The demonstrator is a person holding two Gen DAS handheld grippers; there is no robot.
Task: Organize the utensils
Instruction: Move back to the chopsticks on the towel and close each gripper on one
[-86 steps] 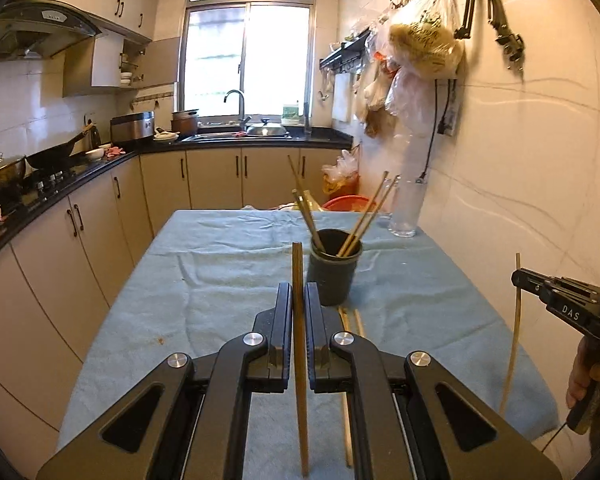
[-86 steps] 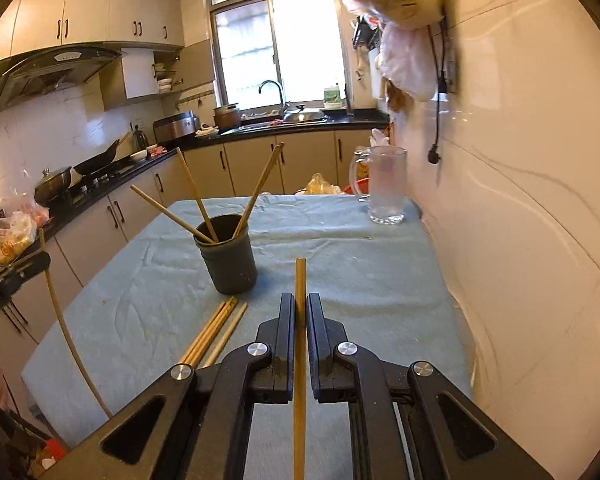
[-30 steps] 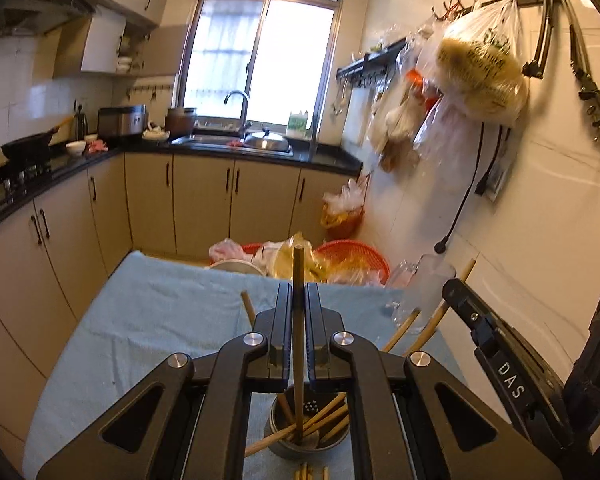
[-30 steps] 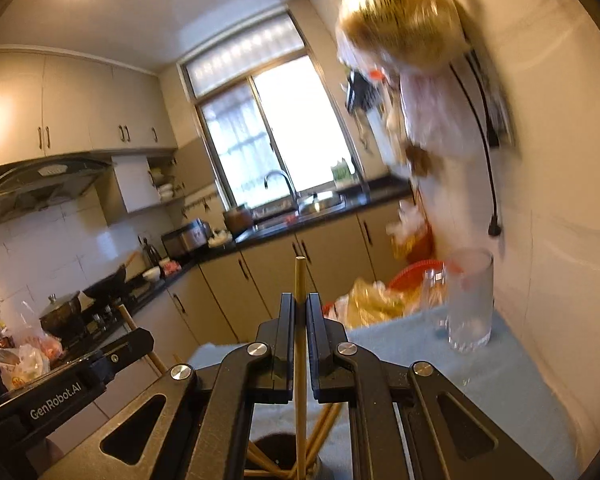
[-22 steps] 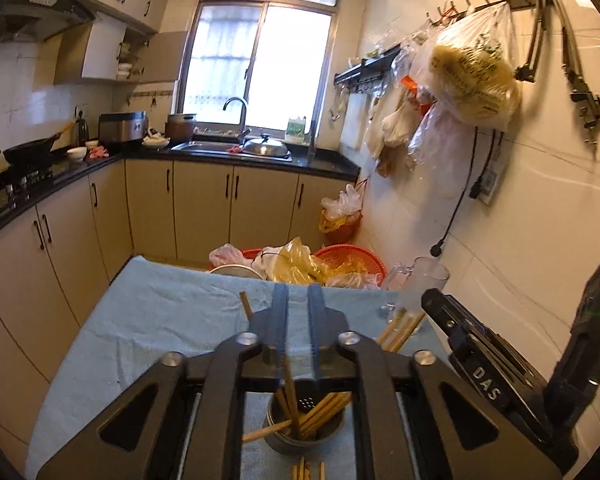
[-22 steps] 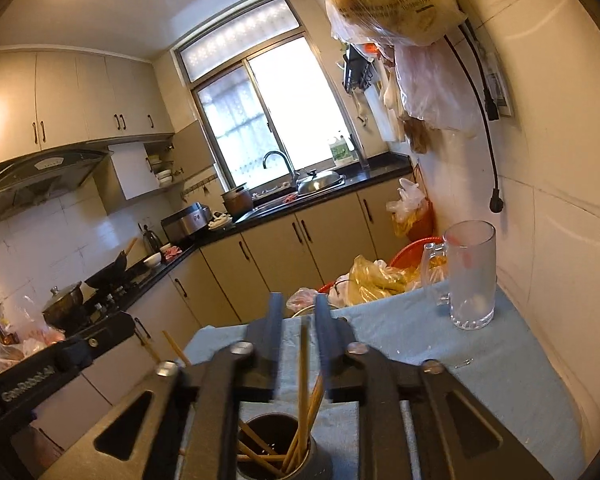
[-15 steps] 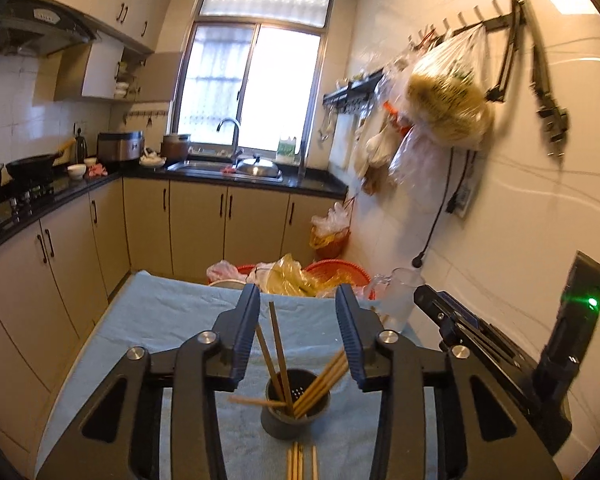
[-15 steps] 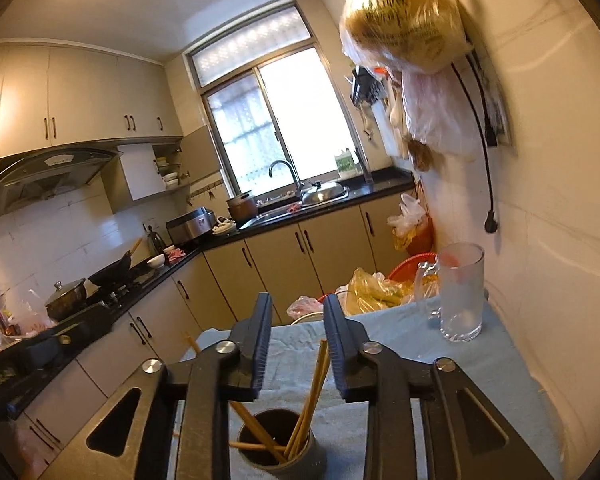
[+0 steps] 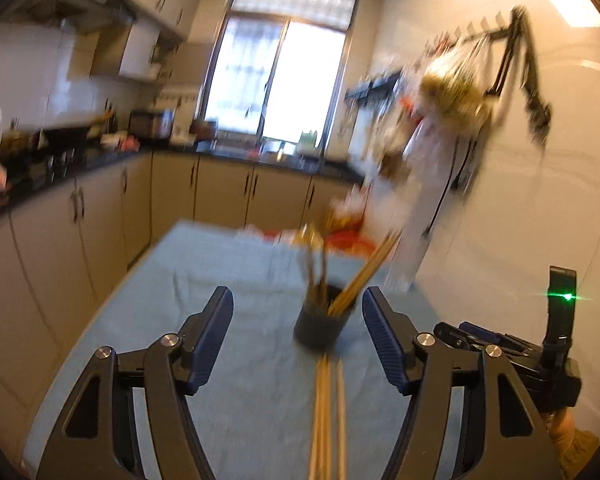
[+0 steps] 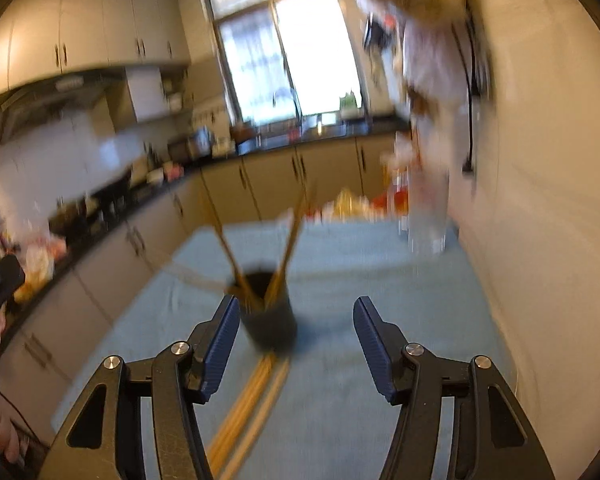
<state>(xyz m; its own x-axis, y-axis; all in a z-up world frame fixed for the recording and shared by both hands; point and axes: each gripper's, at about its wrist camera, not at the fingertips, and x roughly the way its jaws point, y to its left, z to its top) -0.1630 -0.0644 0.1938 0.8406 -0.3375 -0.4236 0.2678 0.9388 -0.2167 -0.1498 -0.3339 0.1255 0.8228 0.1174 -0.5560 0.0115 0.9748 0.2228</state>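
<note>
Blurred frame. Our right gripper [image 10: 294, 338] hangs above the blue tablecloth [image 10: 400, 280], jaws spread wide, nothing between them. Dark cup [image 10: 269, 312] ahead, chopsticks [image 10: 288, 240] leaning out of it. Loose chopsticks [image 10: 248, 404] lie just before the cup. Glass mug [image 10: 426, 208] stands far right.

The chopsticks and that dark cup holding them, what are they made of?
The chopsticks look like bamboo or light wood: pale tan, matte, thin and straight. The cup is dark and dull, possibly plastic or coated metal; motion blur hides any texture, so that stays open.
</note>
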